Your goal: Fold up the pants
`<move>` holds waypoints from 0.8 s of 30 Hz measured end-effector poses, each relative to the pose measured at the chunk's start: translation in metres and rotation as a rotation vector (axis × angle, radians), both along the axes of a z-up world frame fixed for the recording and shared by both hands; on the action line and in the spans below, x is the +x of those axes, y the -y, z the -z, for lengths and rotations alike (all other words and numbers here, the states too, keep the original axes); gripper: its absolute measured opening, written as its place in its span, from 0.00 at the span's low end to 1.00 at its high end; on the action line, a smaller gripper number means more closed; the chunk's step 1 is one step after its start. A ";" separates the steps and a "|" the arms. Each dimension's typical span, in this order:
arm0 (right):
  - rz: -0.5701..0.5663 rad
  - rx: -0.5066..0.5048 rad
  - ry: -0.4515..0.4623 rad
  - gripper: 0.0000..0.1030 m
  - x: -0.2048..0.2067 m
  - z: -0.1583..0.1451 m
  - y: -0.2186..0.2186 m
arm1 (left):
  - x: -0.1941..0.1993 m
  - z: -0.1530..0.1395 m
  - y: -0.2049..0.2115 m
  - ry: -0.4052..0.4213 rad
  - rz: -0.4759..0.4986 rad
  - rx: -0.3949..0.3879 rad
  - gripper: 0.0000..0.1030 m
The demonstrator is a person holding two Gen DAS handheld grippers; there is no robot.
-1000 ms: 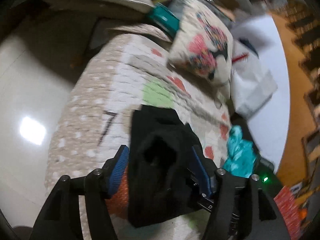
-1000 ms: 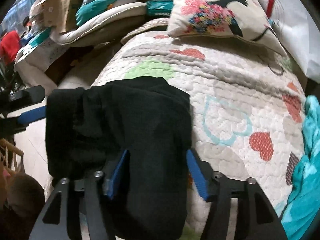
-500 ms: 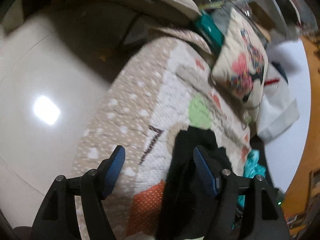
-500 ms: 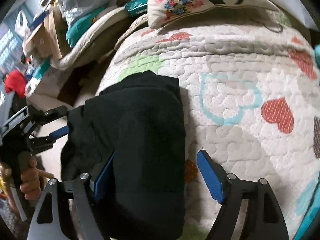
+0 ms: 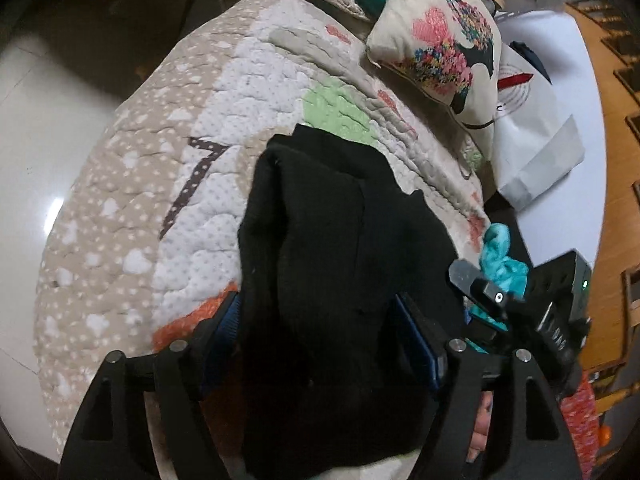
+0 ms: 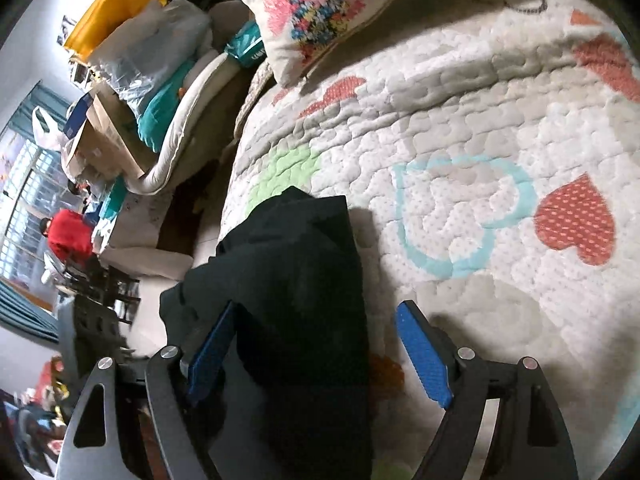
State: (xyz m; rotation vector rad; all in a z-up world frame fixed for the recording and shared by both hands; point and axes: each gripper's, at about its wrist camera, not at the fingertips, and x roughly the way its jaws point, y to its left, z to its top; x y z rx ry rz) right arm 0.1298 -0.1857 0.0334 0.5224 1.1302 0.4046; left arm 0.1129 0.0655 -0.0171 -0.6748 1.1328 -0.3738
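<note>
The black pants (image 5: 340,264) lie folded in a bundle on the quilted bedspread (image 5: 224,128) with coloured hearts. In the left wrist view my left gripper (image 5: 324,344) is open, its blue-padded fingers on either side of the near end of the bundle. In the right wrist view the pants (image 6: 296,292) lie between the fingers of my right gripper (image 6: 316,352), which is open wide; the fabric covers part of the left pad. The right gripper's body (image 5: 532,312) shows at the right of the left wrist view.
A floral pillow (image 5: 444,36) and a white paper bag (image 5: 532,128) lie at the far end of the bed. A teal cloth (image 5: 500,256) lies on the right side. The bed's left edge drops to a shiny floor (image 5: 40,120). Boxes and bags (image 6: 120,92) are piled beyond.
My left gripper swung away to the left off the pants, then came back over them. My right gripper has opened wider and shifted along the bundle.
</note>
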 end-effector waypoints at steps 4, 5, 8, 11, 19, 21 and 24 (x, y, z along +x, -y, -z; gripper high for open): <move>-0.023 0.081 -0.043 0.83 0.014 0.016 -0.010 | 0.000 -0.003 0.008 0.015 0.016 0.018 0.75; -0.042 0.102 -0.057 0.82 0.018 0.021 -0.016 | 0.000 -0.005 0.010 0.013 0.027 0.032 0.58; -0.059 0.097 -0.064 0.68 0.022 0.021 -0.024 | 0.002 -0.011 0.010 0.018 0.050 0.034 0.40; -0.069 0.117 -0.067 0.49 0.023 0.013 -0.019 | 0.007 -0.026 0.019 0.050 0.063 0.050 0.38; -0.029 0.075 0.053 0.48 0.048 -0.031 0.004 | 0.057 -0.052 0.054 0.094 0.094 0.075 0.38; -0.008 0.062 0.056 0.48 0.058 -0.032 0.012 | 0.068 -0.050 0.065 0.094 0.108 0.115 0.39; 0.012 0.025 0.044 0.50 0.069 -0.021 0.022 | 0.079 -0.036 0.075 0.060 0.115 0.162 0.46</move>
